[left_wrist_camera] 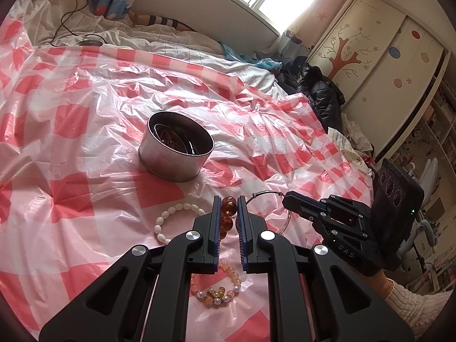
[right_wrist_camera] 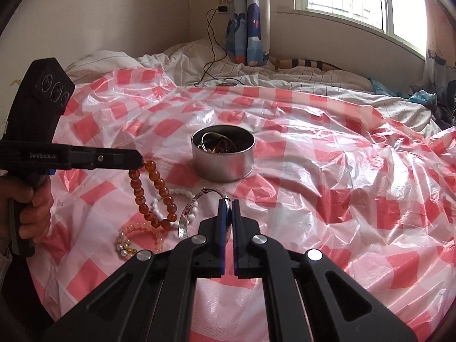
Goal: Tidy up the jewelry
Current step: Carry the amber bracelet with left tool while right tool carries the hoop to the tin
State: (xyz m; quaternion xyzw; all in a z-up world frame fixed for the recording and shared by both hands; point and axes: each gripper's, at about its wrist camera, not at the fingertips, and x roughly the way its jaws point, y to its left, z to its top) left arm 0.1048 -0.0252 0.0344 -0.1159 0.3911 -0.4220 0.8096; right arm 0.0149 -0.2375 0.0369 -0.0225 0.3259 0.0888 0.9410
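Amber, silver bracelets lifted; metal tin partly filled.
Left tongs clamp the amber bead bracelet, right tongs the silver bangle; round metal tin holds some jewelry; white bead bracelet and pink pearl bracelet remain on the bed.

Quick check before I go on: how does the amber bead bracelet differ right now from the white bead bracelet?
The amber bead bracelet has round, translucent orange-brown beads; the white bead bracelet has smaller, oval, opaque ones. The amber one hangs from the shut left gripper, lifted at one end; the white one lies flat on the checked plastic sheet, ungripped. Both are beaded loops still outside the metal tin.
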